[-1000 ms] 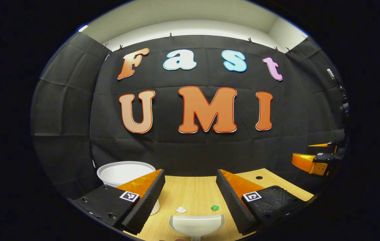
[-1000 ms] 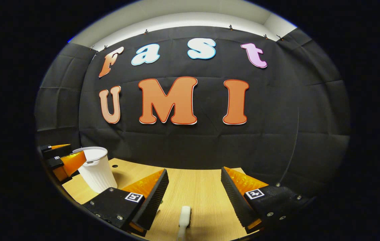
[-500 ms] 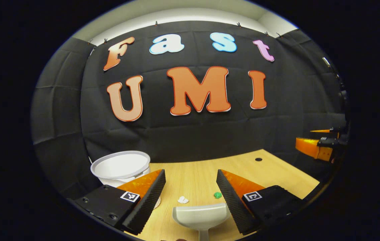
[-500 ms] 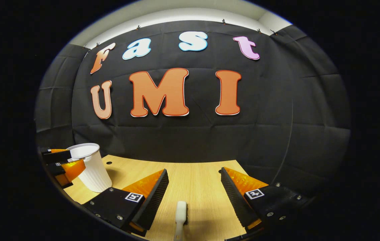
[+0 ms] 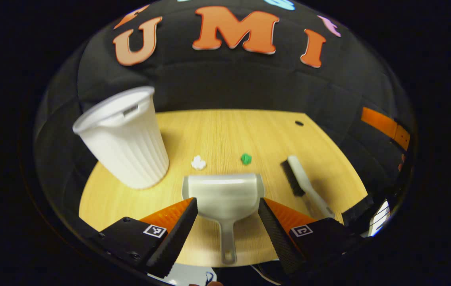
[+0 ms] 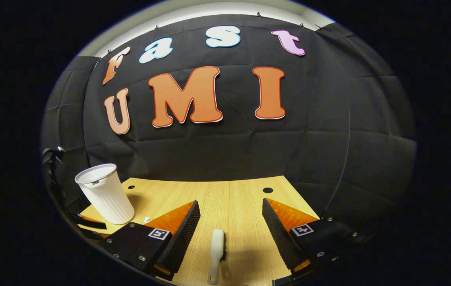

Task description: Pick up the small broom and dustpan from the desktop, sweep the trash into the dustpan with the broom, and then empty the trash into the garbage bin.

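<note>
Left claw (image 5: pixel 227 216): jaws spread wide, holding nothing; it hangs above the dustpan, one finger over each side of it.
Dustpan (image 5: pixel 224 196): flat on the desk (image 5: pixel 229 131), mouth toward the far wall, handle pointing back between the left claw's fingers.
Right claw (image 6: pixel 229 228): jaws spread wide, empty, poised over the broom.
Broom (image 6: pixel 216 250): lies on the desk between the right claw's fingers, untouched; in the left gripper view it sits just right of the dustpan, bristles facing left.
Trash: a white scrap (image 5: pixel 198 162) and a green scrap (image 5: pixel 246 159) just beyond the dustpan's mouth, apart from each other.
Bin (image 5: pixel 124 137): white, ribbed, upright at the desk's left.
</note>
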Tool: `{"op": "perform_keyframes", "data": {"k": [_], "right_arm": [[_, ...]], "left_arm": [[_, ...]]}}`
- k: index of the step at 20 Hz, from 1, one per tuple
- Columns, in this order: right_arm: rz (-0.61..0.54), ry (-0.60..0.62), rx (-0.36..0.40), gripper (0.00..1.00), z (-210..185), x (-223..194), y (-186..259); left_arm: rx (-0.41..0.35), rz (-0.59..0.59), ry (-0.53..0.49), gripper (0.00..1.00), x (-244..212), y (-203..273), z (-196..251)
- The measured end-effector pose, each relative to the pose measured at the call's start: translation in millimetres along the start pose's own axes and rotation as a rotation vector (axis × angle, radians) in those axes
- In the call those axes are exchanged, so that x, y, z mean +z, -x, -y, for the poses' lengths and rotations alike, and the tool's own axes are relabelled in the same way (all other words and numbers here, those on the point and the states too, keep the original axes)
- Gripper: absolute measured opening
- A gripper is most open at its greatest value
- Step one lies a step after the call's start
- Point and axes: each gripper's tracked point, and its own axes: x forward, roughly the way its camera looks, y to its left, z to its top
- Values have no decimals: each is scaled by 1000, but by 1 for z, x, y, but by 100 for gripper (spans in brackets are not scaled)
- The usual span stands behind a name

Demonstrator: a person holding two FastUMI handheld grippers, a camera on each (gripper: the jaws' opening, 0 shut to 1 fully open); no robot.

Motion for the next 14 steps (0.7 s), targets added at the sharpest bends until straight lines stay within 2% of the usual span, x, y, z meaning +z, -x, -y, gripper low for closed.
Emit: {"op": "perform_keyframes", "data": {"k": [3,5,8,11,14], "right_arm": [[-24,3,18,94,3,-11,-3],[-44,-6,18,95,9,-22,-6],[-108,-39,18,95,17,-45,-9],[-154,-24,-1,95,27,-62,-14],[-195,-6,17,95,30,-69,-20]], "left_arm": [[-17,-264,85,99,-59,-18,-5],[-24,-365,66,99,-74,-24,-9],[-42,-487,24,99,-80,-43,-11],[-39,-602,43,99,-75,-61,-11],[-22,-650,88,99,-63,-79,-19]]}}
